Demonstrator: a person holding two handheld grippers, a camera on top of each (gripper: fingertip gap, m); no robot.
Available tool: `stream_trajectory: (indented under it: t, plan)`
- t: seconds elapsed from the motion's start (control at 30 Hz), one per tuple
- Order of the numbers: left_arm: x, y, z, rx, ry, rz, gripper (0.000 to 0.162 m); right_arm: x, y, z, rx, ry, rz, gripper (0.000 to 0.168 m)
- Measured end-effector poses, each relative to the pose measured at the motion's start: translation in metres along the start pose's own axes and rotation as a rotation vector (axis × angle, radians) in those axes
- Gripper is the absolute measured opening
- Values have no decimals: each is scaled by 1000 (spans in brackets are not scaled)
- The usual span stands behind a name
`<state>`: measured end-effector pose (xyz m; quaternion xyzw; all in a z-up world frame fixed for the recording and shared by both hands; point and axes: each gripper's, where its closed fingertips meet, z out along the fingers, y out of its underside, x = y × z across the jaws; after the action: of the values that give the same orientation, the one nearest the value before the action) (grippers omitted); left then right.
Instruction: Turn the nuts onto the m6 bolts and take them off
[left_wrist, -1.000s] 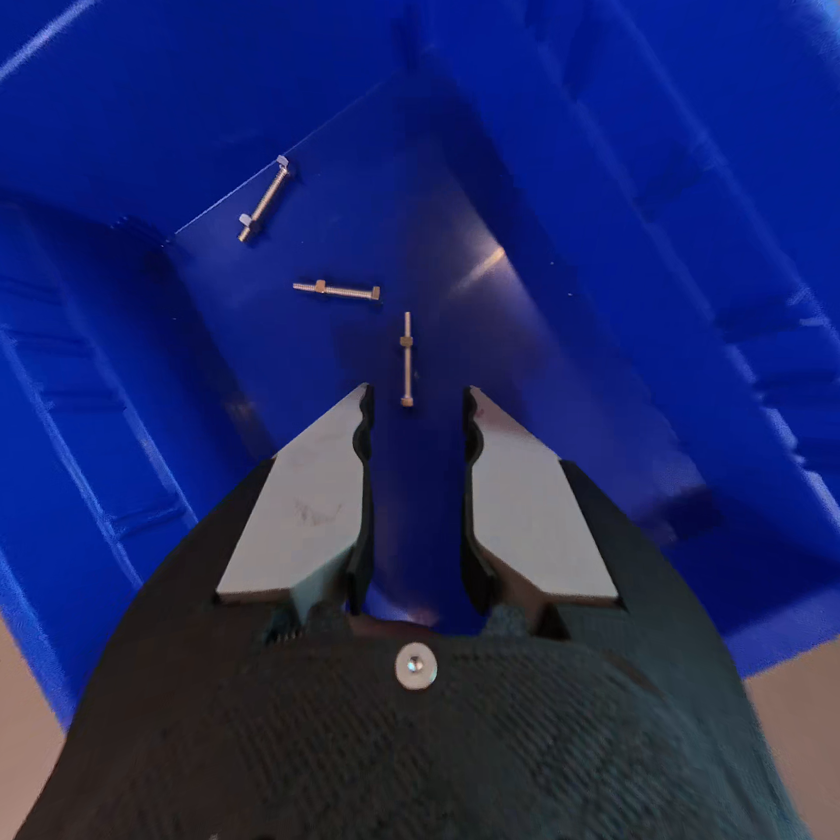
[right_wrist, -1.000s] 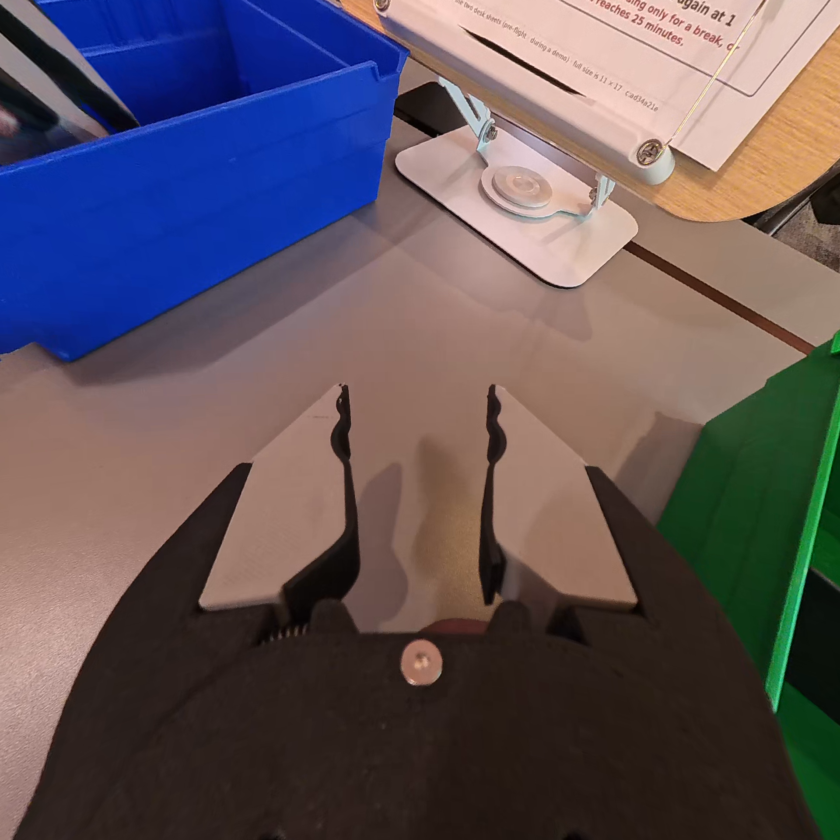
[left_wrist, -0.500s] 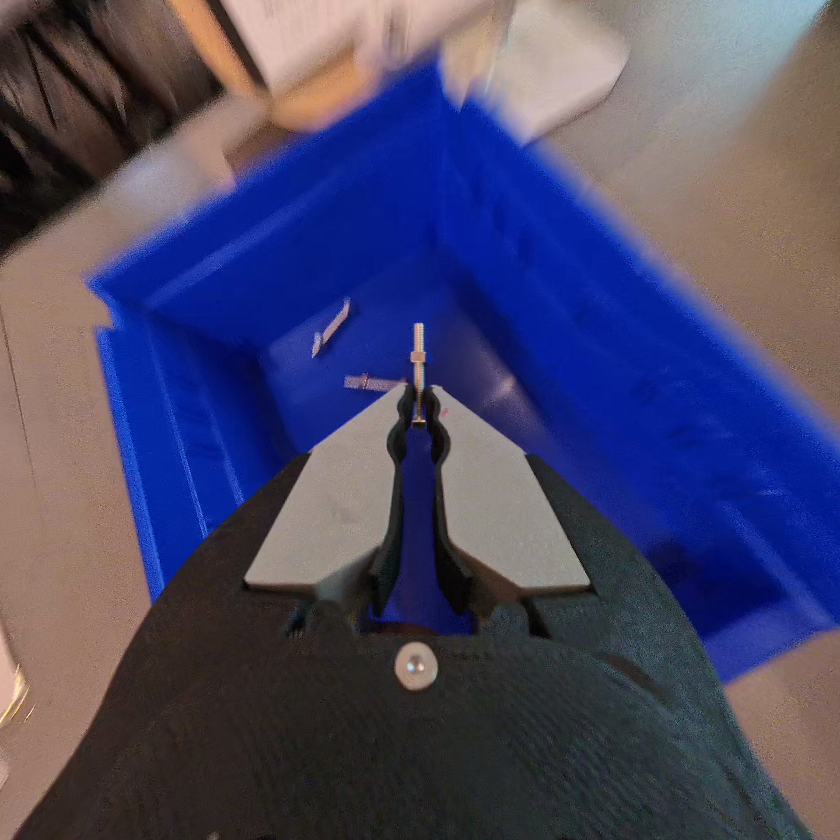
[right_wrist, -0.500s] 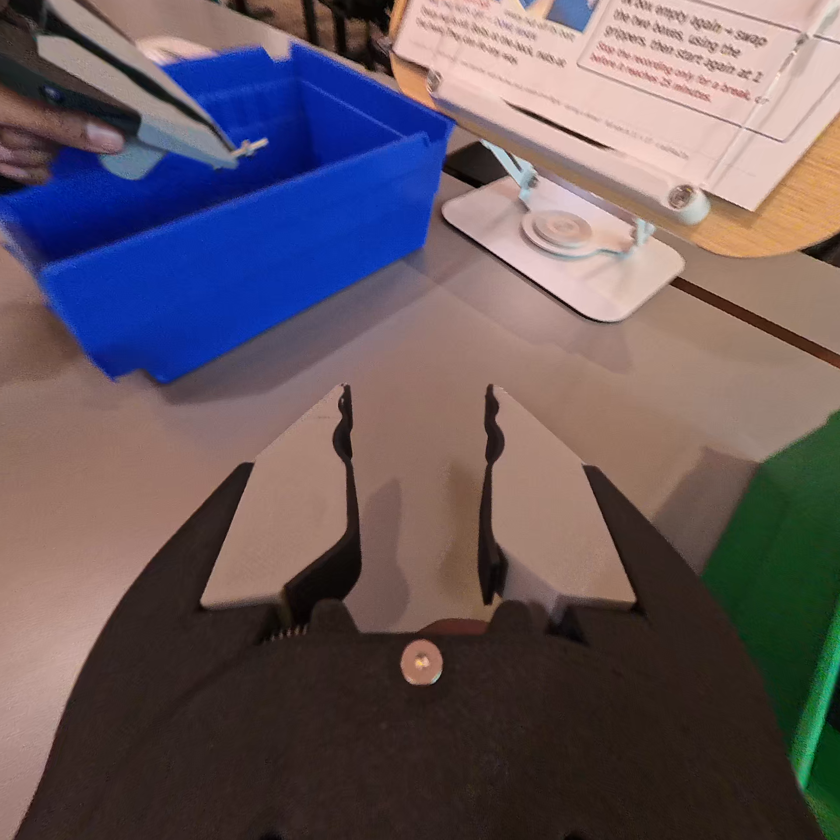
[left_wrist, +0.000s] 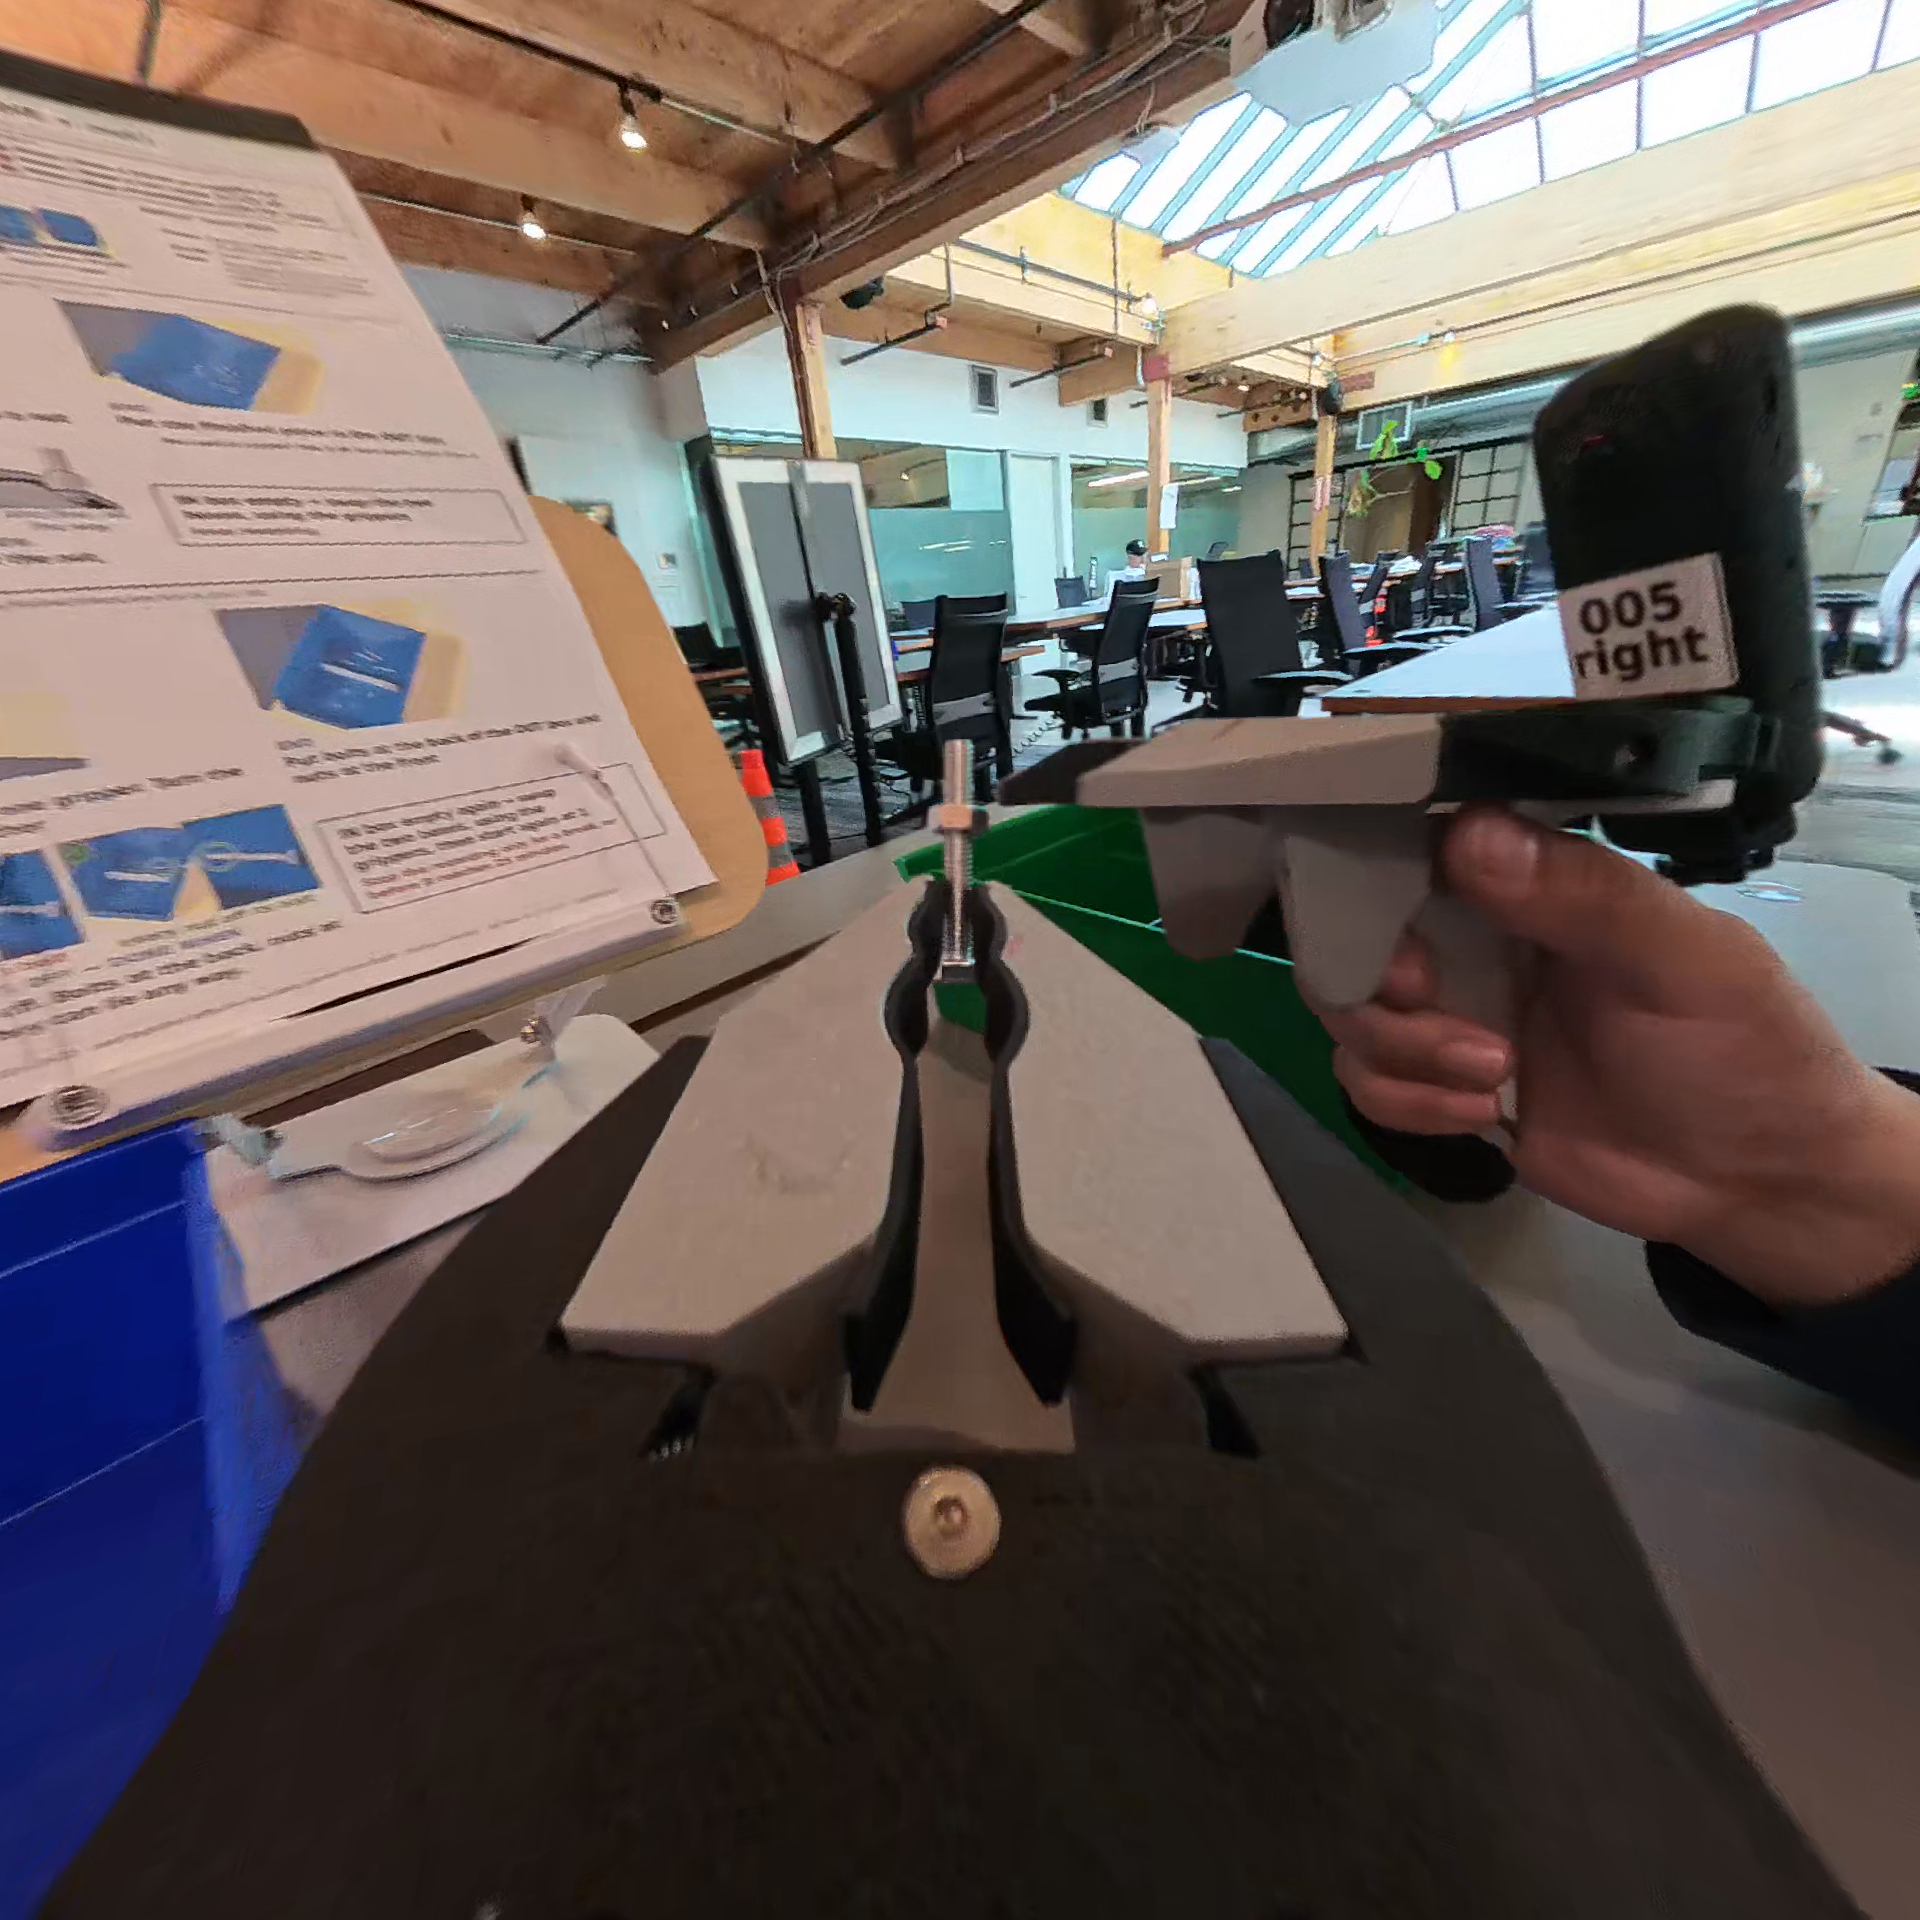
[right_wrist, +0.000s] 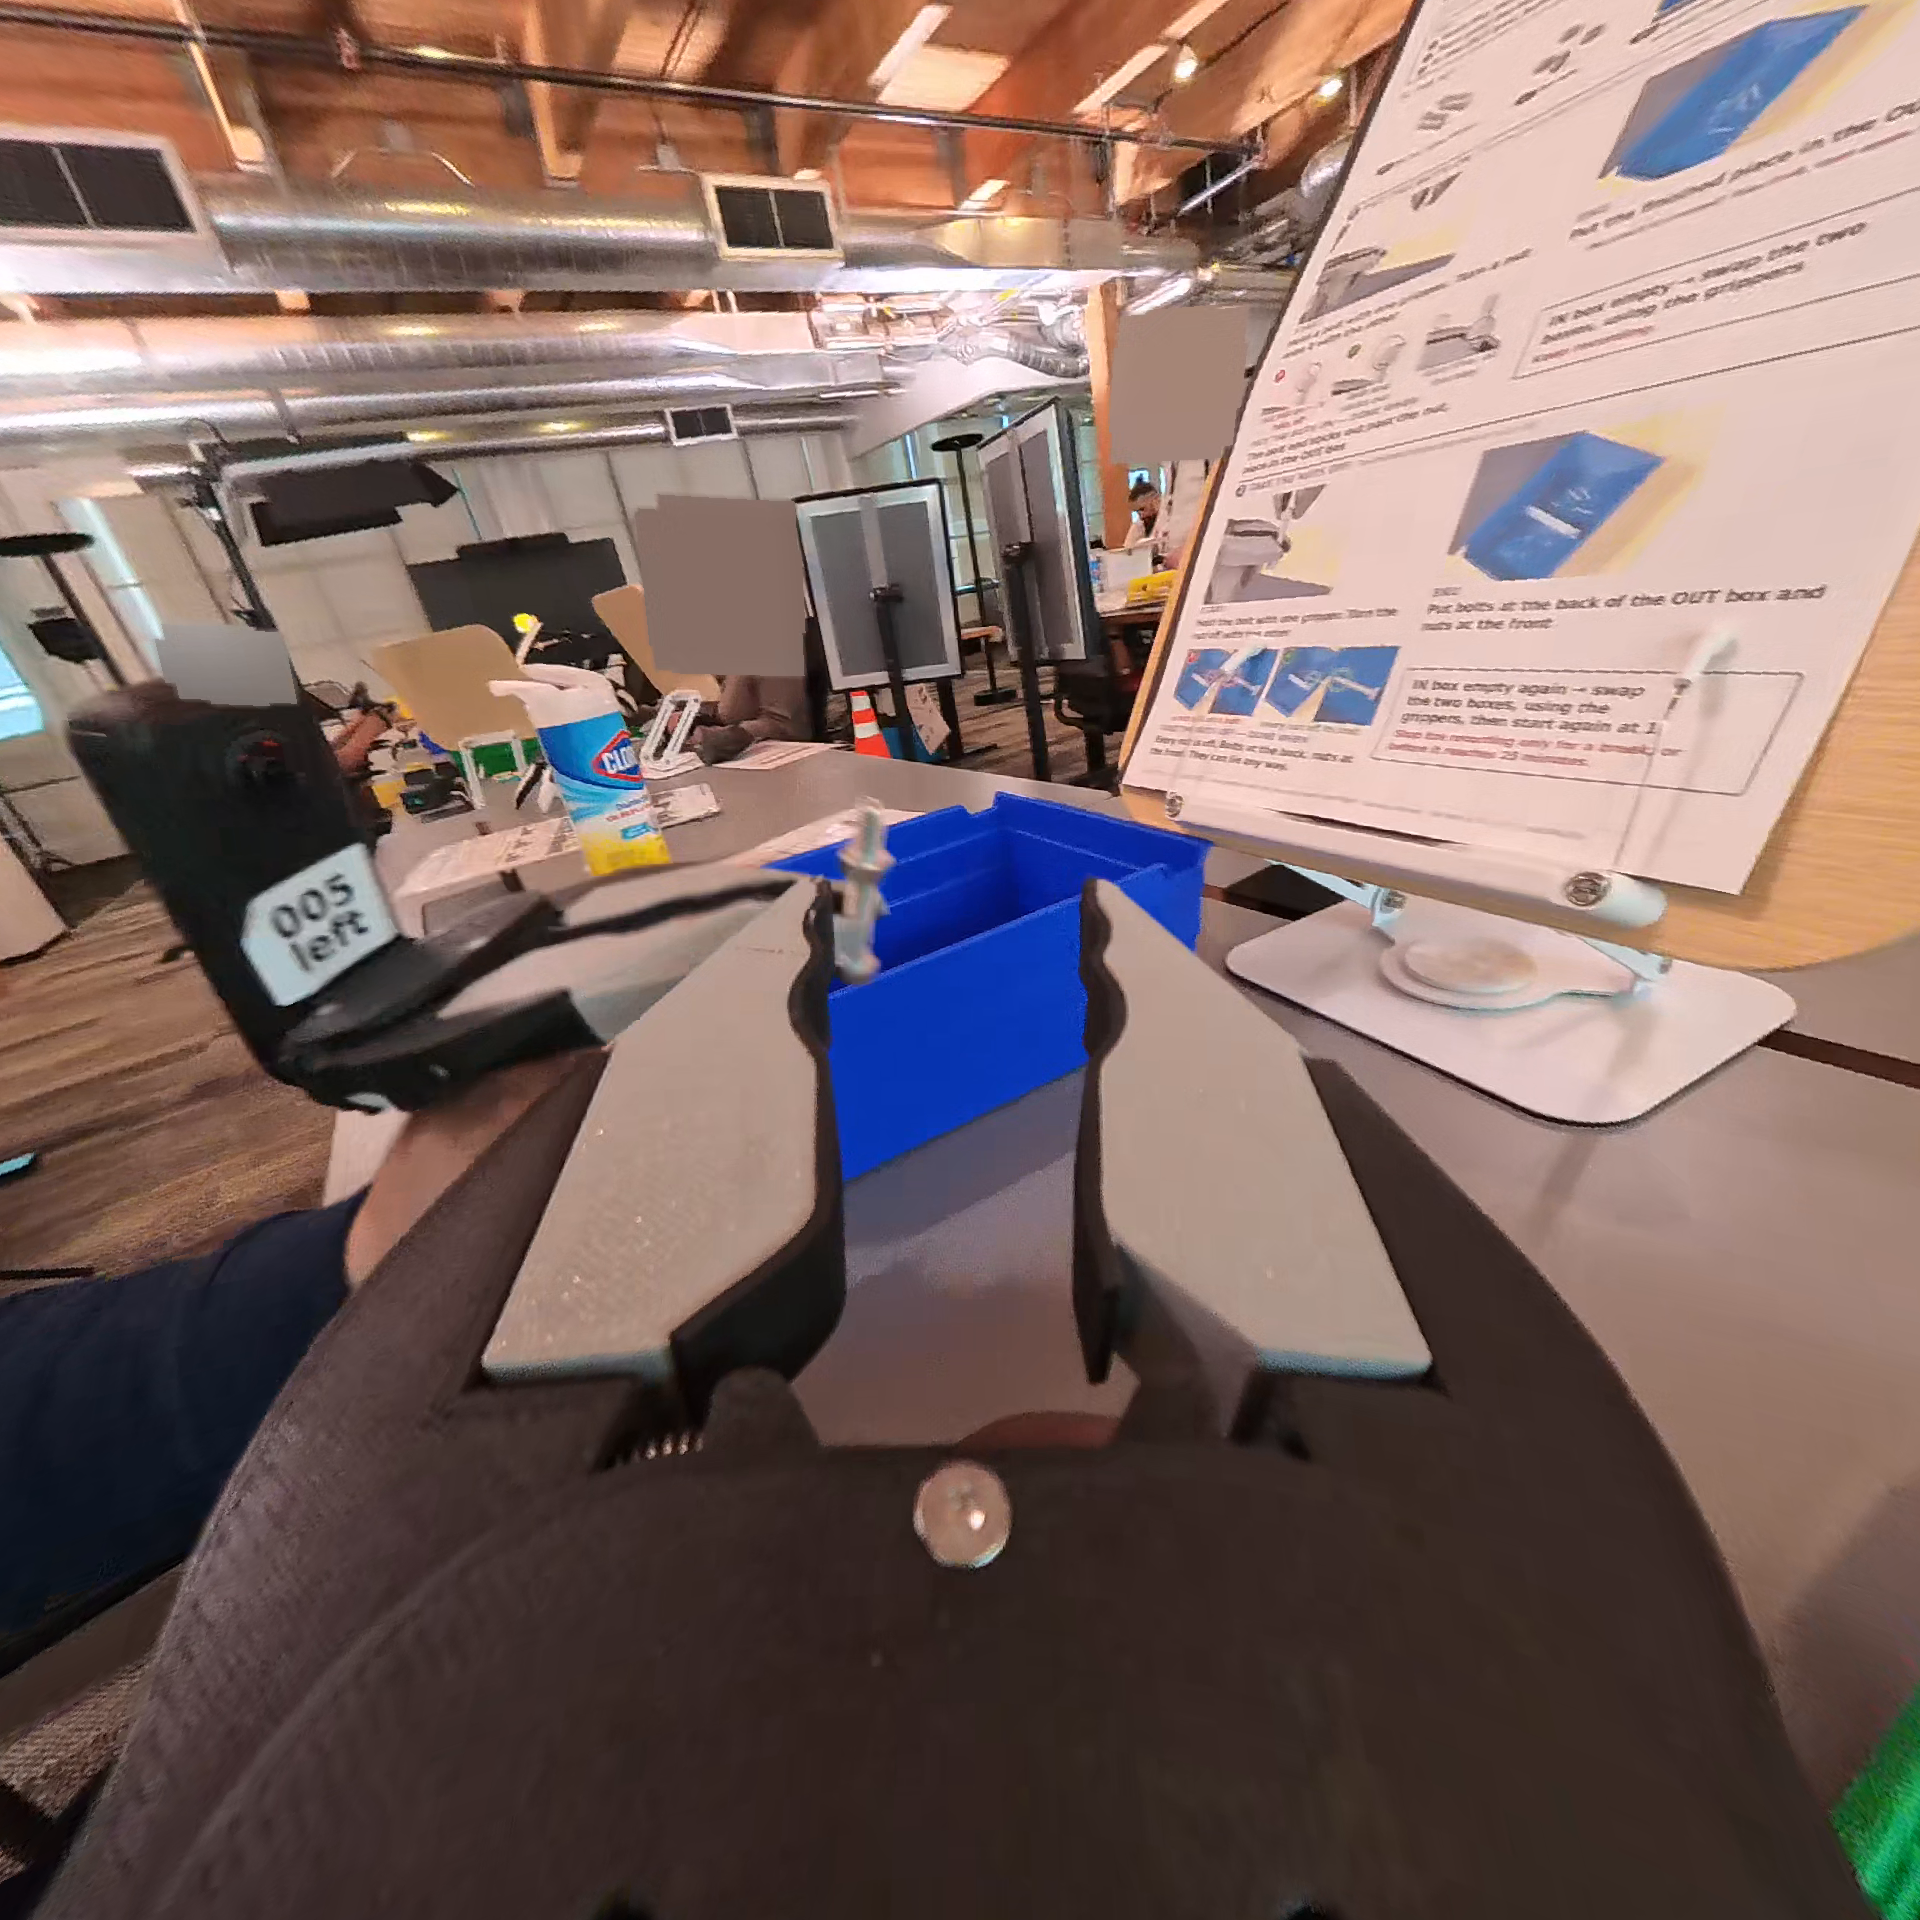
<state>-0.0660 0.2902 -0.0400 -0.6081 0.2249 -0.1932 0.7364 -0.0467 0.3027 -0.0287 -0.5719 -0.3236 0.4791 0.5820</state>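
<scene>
Your left hand-held gripper (left_wrist: 956, 940) pinches the bolt (left_wrist: 956, 862) by its head end, shaft upright, nut (left_wrist: 957, 822) partway up the thread, above the desk (right_wrist: 1558, 1195). Your right hand-held gripper (right_wrist: 951, 935) is spread wide, empty, its tips just beside the bolt. Blue bin (right_wrist: 997, 997) sits behind.

Each view is taken from just behind its own gripper, looking forward along the fingers, close above the grey table (left_wrist: 1766, 1475). The left wrist view is aimed rightward at the right gripper (left_wrist: 1013, 787); the right wrist view is aimed leftward at the left gripper (right_wrist: 805, 891). The document stand (right_wrist: 1507, 997), blue bin (right_wrist: 966, 1029) and held bolt (left_wrist: 957, 873) are shared
</scene>
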Motion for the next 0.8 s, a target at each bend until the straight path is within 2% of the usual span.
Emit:
stream_trajectory:
  t: [0.07,0.23,0.6,0.8]
  plan:
    - [8,7,13,1,57,-2,2,-3,-1,0,9,-15,3,44]
    - [1,32,20,-52,48,16,2,5,12,5,-63,62,-57,41]
    - [12,37,14,-50,96,-45,3,6,17,7,-90,135,-183,43]
    - [7,38,13,-49,89,-67,3,16,14,3,-73,161,-156,43]
